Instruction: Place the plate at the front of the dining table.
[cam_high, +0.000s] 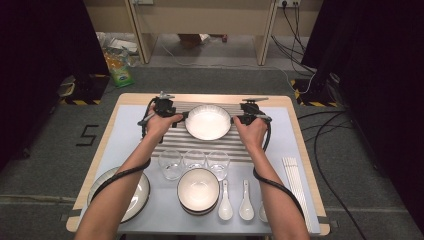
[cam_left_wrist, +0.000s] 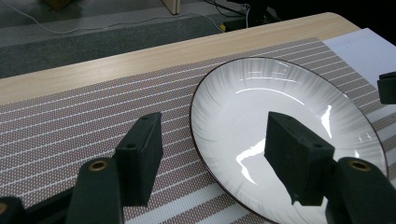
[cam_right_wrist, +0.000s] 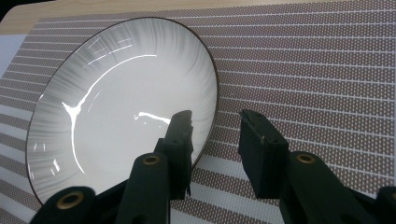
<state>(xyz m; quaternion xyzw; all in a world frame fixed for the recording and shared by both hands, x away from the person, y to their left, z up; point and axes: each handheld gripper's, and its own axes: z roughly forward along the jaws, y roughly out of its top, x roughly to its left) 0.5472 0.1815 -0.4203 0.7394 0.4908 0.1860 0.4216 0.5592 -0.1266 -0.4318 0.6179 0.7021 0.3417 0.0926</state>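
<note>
Nearest the person's edge of the table (cam_high: 295, 131): a large plate (cam_high: 131, 196) at left, a stack of bowls (cam_high: 198, 190) in the middle, then spoons (cam_high: 225, 200) and a bundle of chopsticks (cam_high: 295, 181) to the right. Three glasses (cam_high: 194, 161) stand in a row just behind the bowls.

Further back, a striped mat (cam_high: 235, 145) carries the white plate (cam_high: 208, 122), flat and roughly centred. Both hands flank it. Left gripper (cam_high: 179, 118) sits at the plate's left rim, right gripper (cam_high: 234, 120) at its right rim.

Left gripper view: jaws wide apart, straddling the rim of the white plate (cam_left_wrist: 280, 126), one pad over the plate's inside, the other over the mat (cam_left_wrist: 93, 116). Pads are clear of the rim, no grip.

Right gripper view: same picture mirrored. Jaws parted, one pad over the white plate (cam_right_wrist: 121, 102), the other over the mat (cam_right_wrist: 317, 79), rim in the gap between them, nothing pinched.

White plate rests on the mat under its own weight, held by neither gripper.
</note>
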